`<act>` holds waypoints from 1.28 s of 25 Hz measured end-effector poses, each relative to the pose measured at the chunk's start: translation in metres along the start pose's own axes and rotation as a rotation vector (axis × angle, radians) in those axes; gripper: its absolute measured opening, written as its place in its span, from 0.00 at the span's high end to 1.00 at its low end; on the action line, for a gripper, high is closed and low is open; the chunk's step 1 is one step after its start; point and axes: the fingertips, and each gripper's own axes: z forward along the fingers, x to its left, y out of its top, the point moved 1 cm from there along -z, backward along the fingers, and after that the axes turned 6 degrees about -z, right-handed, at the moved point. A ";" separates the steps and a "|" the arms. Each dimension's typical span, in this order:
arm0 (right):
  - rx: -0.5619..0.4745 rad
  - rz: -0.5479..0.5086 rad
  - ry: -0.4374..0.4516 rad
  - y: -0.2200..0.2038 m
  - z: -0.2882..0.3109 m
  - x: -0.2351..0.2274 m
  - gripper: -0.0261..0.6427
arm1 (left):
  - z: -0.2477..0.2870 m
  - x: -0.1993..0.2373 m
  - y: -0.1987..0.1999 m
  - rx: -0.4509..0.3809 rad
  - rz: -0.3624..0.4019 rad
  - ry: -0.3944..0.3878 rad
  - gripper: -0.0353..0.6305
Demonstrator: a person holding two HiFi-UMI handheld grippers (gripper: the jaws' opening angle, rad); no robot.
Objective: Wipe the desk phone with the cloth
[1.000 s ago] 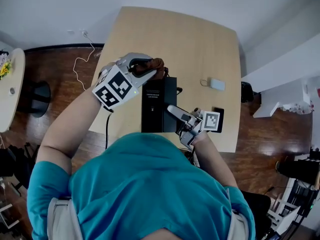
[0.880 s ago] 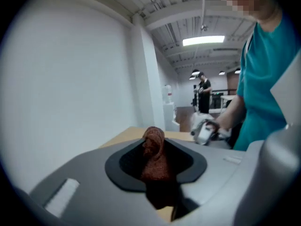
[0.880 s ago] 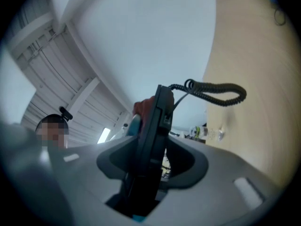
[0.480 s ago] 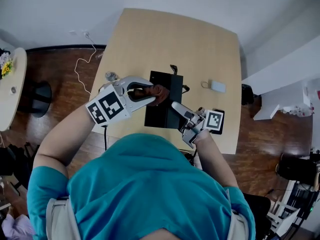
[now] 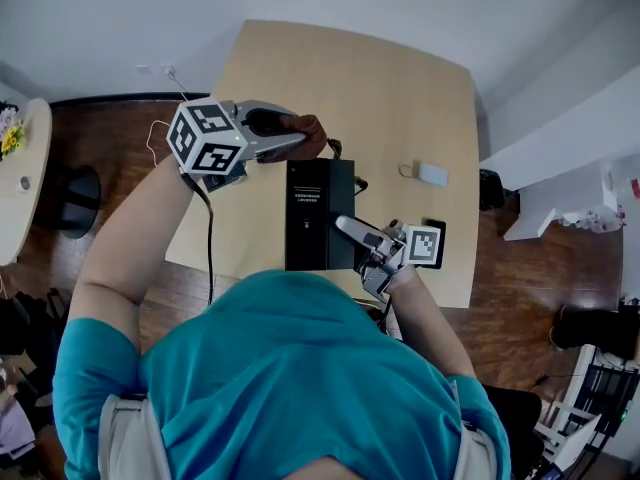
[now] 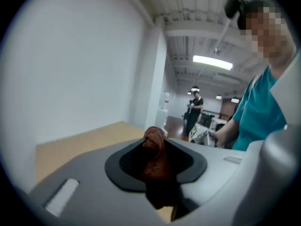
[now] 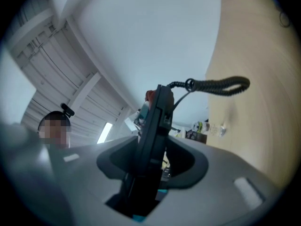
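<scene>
Head view: right gripper (image 5: 347, 228) clamps one desk phone (image 5: 316, 196), left gripper (image 5: 294, 140) pinches one cloth (image 5: 312, 127).

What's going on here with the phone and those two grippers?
A person appears to be wiping a black desk phone over a wooden table. The right gripper has its jaws shut on the phone's near edge, holding it. The left gripper has a reddish-brown cloth pinched in its jaws, at the phone's far end.

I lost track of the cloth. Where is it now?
In the head view, the reddish-brown cloth is pinched in the left hand-held gripper, left of centre, by the far end of the black desk phone.
</scene>
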 end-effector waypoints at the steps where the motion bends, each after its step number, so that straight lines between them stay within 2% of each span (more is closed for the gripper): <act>1: 0.010 0.001 0.011 -0.002 0.001 0.003 0.68 | 0.002 0.002 -0.001 -0.003 -0.079 -0.067 0.75; 2: 0.019 0.001 0.023 -0.004 0.002 0.006 0.68 | 0.005 0.003 -0.004 0.006 -0.135 -0.119 0.75; 4: 0.028 -0.001 0.041 -0.006 0.006 0.012 0.68 | 0.012 0.001 -0.012 0.031 -0.192 -0.190 0.76; 7: 0.027 -0.005 0.053 -0.008 0.009 0.018 0.68 | 0.018 -0.008 -0.014 0.015 -0.222 -0.243 0.76; 12: 0.018 -0.008 0.063 -0.010 0.000 0.022 0.68 | 0.009 -0.018 -0.014 -0.023 -0.227 -0.268 0.76; 15: -0.006 -0.010 0.074 -0.009 -0.009 0.026 0.68 | -0.005 -0.020 -0.019 -0.034 -0.231 -0.255 0.76; 18: -0.039 -0.021 0.065 -0.002 -0.017 0.025 0.68 | -0.024 -0.016 -0.027 -0.070 -0.238 -0.209 0.76; 23: -0.069 -0.022 0.056 0.018 -0.013 0.022 0.68 | -0.035 -0.019 -0.020 -0.181 -0.217 -0.112 0.76; 27: -0.144 -0.015 0.054 0.028 -0.012 0.020 0.68 | -0.030 -0.033 -0.011 -0.270 -0.202 -0.050 0.76; 32: -0.215 -0.034 0.007 0.040 -0.010 0.009 0.68 | -0.031 -0.054 -0.028 -0.244 -0.142 -0.064 0.76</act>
